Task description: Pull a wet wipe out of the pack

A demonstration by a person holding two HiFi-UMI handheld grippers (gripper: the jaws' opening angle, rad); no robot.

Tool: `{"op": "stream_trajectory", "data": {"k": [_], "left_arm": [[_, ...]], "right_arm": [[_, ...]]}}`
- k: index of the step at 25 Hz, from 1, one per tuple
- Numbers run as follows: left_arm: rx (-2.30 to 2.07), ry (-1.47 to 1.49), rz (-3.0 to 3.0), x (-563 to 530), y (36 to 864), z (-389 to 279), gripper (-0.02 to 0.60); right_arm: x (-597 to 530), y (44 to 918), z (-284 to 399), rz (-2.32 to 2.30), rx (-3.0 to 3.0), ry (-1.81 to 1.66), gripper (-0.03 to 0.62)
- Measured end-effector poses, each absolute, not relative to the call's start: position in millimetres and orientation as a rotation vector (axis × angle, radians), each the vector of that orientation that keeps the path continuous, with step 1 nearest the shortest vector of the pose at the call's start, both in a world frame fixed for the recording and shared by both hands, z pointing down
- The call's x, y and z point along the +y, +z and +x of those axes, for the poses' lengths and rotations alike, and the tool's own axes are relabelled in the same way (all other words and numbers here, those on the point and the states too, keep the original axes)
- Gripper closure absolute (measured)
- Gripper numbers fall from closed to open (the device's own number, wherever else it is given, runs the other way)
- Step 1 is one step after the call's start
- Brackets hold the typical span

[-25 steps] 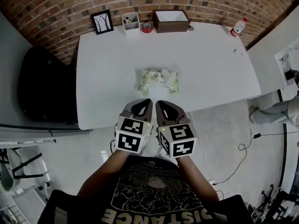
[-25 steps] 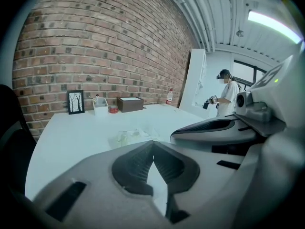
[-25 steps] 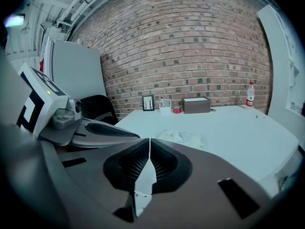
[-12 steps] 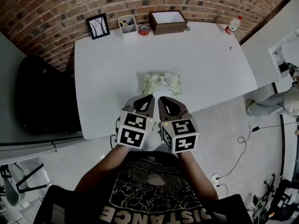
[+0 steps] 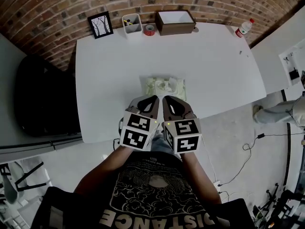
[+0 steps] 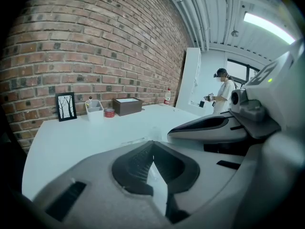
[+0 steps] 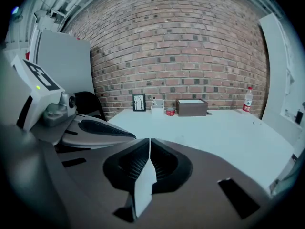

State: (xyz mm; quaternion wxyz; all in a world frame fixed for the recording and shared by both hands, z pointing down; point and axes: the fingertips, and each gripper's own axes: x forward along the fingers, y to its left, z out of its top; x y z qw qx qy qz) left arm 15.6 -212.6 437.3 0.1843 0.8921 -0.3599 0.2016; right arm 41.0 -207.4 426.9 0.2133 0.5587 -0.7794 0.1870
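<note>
The pale green wet wipe pack (image 5: 164, 86) lies flat on the white table (image 5: 205, 61), near its front edge, with a white wipe bunched at its top opening. My left gripper (image 5: 148, 100) and right gripper (image 5: 170, 100) are held side by side just in front of the pack, tips nearly at its near edge. Both are shut with nothing between the jaws. In the left gripper view the shut jaws (image 6: 152, 143) point across the table, with the right gripper (image 6: 214, 125) beside them. In the right gripper view the jaws (image 7: 149, 140) meet too. Neither gripper view shows the pack.
Along the table's far edge stand a framed picture (image 5: 100, 24), a white holder (image 5: 133, 23), a red tape roll (image 5: 149, 29), a brown box (image 5: 175, 21) and a bottle (image 5: 243, 28). A black chair (image 5: 45, 99) is at the left. A person (image 6: 221, 92) stands beyond the table's right end.
Both grippers have moved forward together toward the pack, so the gap to it has closed. Their jaws have stayed shut. The pack has not moved on the table.
</note>
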Motion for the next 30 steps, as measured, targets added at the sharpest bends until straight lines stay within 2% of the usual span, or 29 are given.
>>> {"op": "stream_trajectory", "data": {"k": [26,30], "left_arm": [[-1.136,0.619,2.374,-264.4,466.0,28.5,0.569],[-1.138,0.626,2.366,-269.5,467.6,30.1,0.569]], "right_arm": [[-260.1,477.6,59.4,1.37,-2.128,0.584,0.571],[-263.6,483.5,61.0,1.353,-2.128,0.604,0.548]]}}
